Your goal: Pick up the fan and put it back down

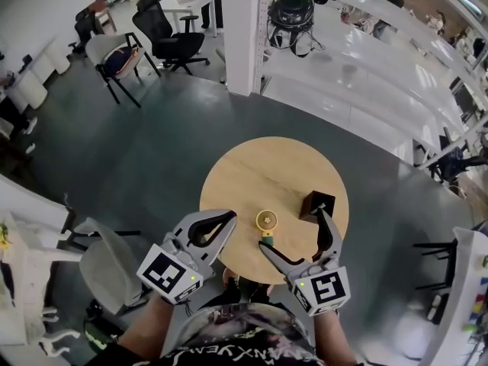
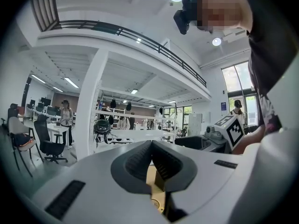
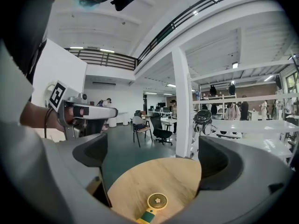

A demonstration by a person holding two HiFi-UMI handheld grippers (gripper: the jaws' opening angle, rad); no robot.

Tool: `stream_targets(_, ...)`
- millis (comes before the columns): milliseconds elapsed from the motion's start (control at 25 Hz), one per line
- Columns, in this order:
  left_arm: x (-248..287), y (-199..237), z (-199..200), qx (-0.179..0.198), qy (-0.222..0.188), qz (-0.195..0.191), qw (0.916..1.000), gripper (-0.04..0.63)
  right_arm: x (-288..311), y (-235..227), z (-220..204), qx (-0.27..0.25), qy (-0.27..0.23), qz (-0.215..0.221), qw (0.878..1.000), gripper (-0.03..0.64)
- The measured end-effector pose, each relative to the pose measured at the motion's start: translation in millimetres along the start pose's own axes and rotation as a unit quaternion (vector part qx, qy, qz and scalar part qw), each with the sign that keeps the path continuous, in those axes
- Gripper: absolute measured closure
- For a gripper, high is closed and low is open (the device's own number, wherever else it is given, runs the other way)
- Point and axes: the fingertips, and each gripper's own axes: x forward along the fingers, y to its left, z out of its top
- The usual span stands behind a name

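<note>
Head view: a round wooden bench (image 1: 252,166) stands on a grey floor. The fan (image 1: 266,221), a small yellow disc on a green handle, lies flat near the bench's near edge, with its head toward the far side and its handle toward the person. A dark box (image 1: 316,204) stands just to the fan's right. The left gripper (image 1: 229,218) hangs over the near-left rim with its tongs brought together at the tips, clear of the fan. The right gripper (image 1: 293,232) has its tongs spread wide. One tip is close to the fan's handle and the other lies against the box's outline, and whether that tip touches the box cannot be told.

Left gripper view: the ribbed tongs meet at their tips with nothing between them. Below them show a strip of bench, a corner of the dark box and part of the fan's grille.

Right gripper view: the tongs stand well apart and hold nothing. The fan lies on the bench below, between them. The left gripper shows at the left.
</note>
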Motion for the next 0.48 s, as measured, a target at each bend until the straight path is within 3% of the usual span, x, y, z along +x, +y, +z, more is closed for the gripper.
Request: stream_targets(480, 3, -2, -3, -0.003, 0.005, 0.008, 1.0, 0.578, 31, -21, -61, 0.027, 0.059, -0.028, 0.998, 0.031)
